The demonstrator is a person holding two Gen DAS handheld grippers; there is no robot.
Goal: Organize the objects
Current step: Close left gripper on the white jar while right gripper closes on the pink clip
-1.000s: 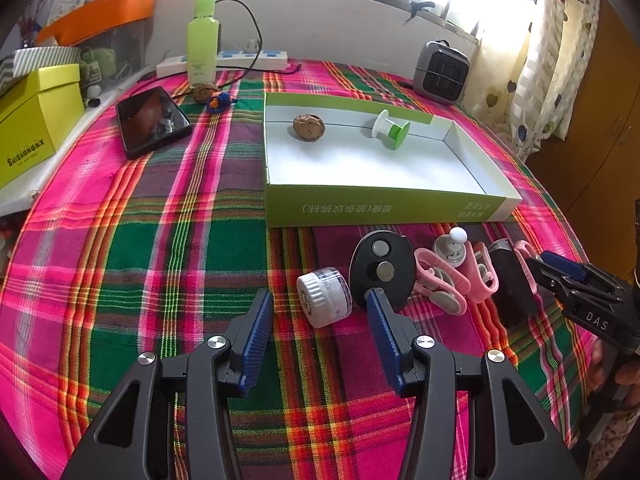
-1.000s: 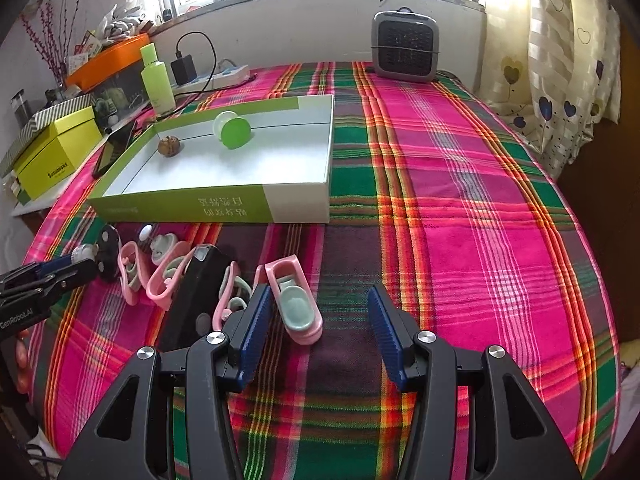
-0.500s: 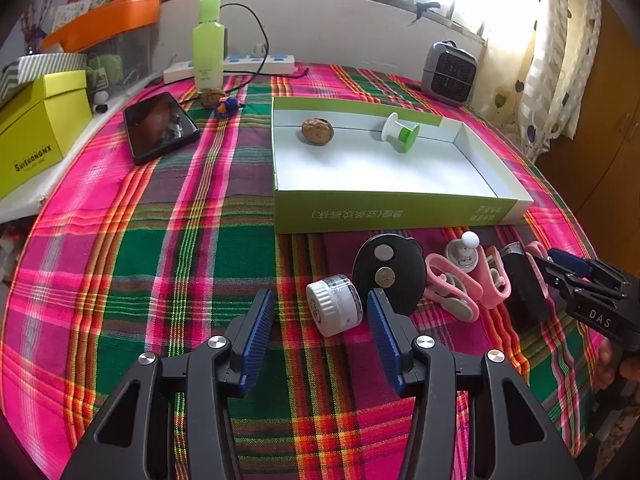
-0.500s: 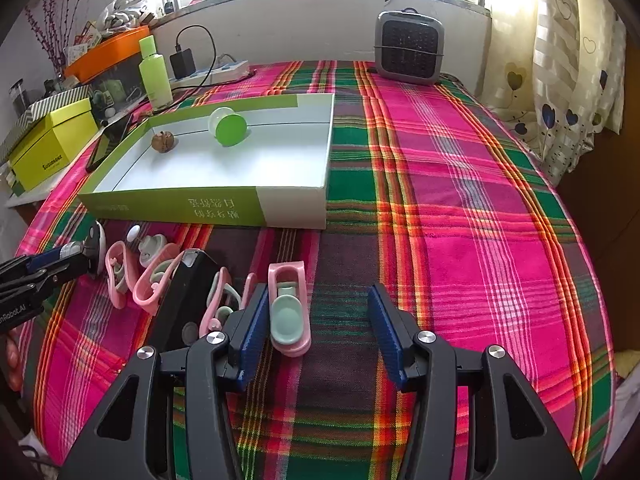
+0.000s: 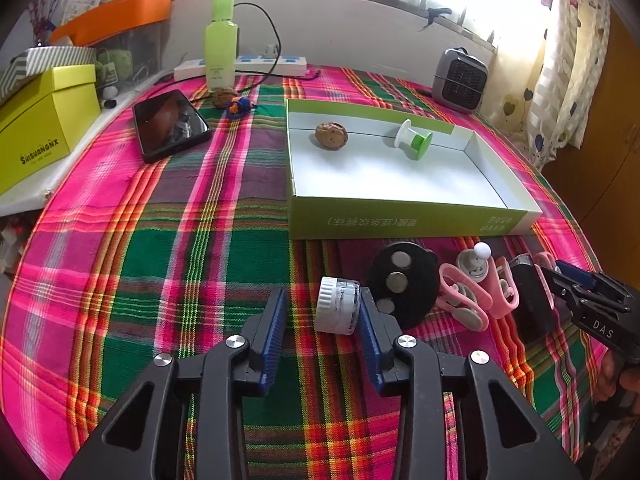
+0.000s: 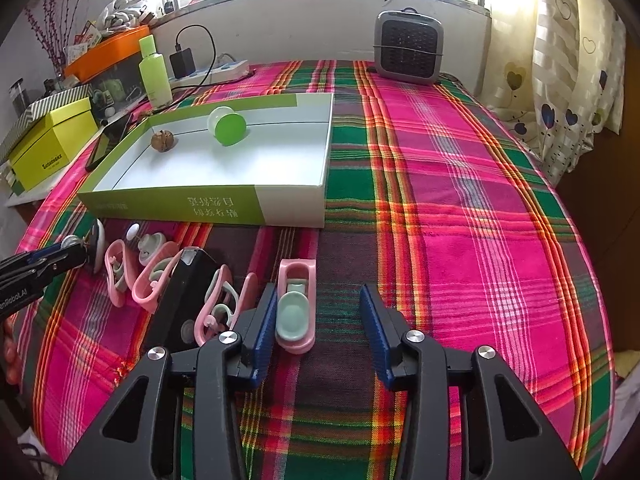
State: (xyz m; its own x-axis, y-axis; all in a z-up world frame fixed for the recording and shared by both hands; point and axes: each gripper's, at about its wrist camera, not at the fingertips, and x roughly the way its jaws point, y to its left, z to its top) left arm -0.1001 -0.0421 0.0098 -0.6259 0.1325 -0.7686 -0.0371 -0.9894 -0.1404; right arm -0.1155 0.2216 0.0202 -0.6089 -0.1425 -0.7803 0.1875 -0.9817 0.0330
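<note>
- Small white jar [image 5: 337, 311] is lying on its side on the plaid tablecloth [image 5: 180, 240], sitting between the fingers of the left gripper [image 5: 322, 322]; jaws are spread, right pad is touching or just beside the jar, left pad is standing apart from it.
- Black disc [image 5: 404, 284] is sitting just right of the jar, then a white-knobbed piece [image 5: 476, 264] and pink clips [image 5: 464, 304] running in a row in front of the box.
- Green-and-white box [image 5: 400, 222] is sitting open further back, holding a walnut [image 5: 331, 136] and a green-and-white spool [image 5: 414, 140] near its far wall.
- Right gripper [image 6: 318, 320] is hovering low with jaws spread; a pink clip with pale green insert [image 6: 296, 308] is lying between them, close against the left pad, well clear of the right pad.
- Black block [image 6: 180, 300] and more pink clips [image 6: 218, 304] are lying just left of it.
- Phone [image 5: 170, 124], green bottle [image 5: 220, 44], heater [image 5: 460, 80] are sitting at the far side.
</note>
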